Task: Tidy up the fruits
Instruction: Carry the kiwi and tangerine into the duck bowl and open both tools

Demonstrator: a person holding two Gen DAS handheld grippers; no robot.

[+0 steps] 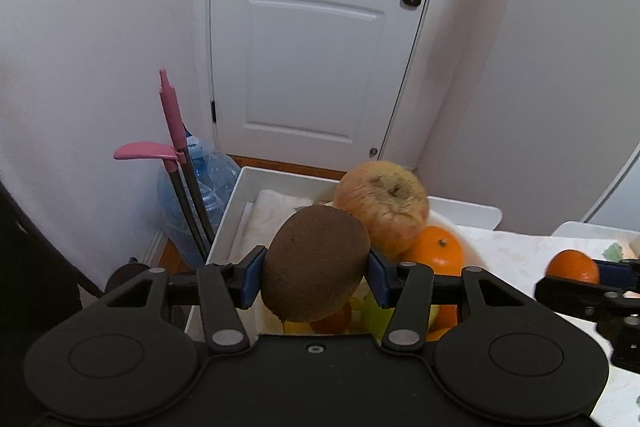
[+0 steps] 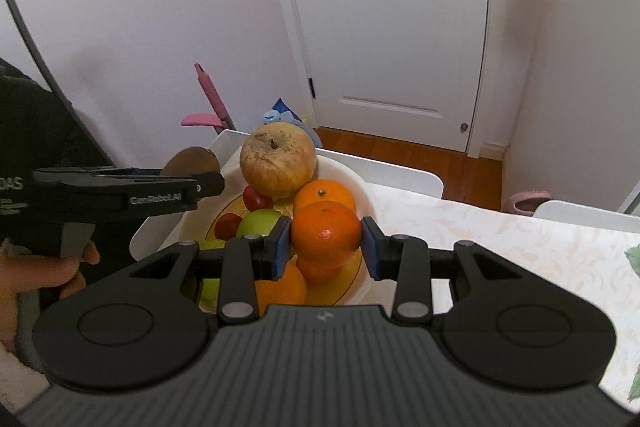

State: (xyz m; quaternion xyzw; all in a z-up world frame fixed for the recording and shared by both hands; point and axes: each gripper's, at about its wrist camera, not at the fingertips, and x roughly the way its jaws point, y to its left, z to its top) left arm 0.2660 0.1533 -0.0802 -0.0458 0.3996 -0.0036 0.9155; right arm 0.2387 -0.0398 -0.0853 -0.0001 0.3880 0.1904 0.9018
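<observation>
My left gripper [image 1: 315, 271] is shut on a brown kiwi [image 1: 316, 263] and holds it above the near left side of a white fruit bowl [image 2: 352, 183]. My right gripper [image 2: 326, 247] is shut on an orange [image 2: 326, 233] above the bowl's near right part. The bowl holds a large wrinkled apple [image 2: 278, 163], another orange [image 2: 324, 193], a green apple [image 2: 258, 221], small red fruits [image 2: 256, 198] and more oranges below. In the left wrist view the apple [image 1: 382, 207] and an orange [image 1: 436, 251] sit behind the kiwi. The left gripper also shows in the right wrist view [image 2: 120, 193].
The bowl stands on a table with a pale patterned cloth [image 2: 500, 243]. White chair backs [image 2: 400, 175] stand at the far edge. A pink-handled tool [image 1: 172, 131] and a blue water jug [image 1: 212, 179] stand by the wall. A white door [image 1: 320, 27] is behind.
</observation>
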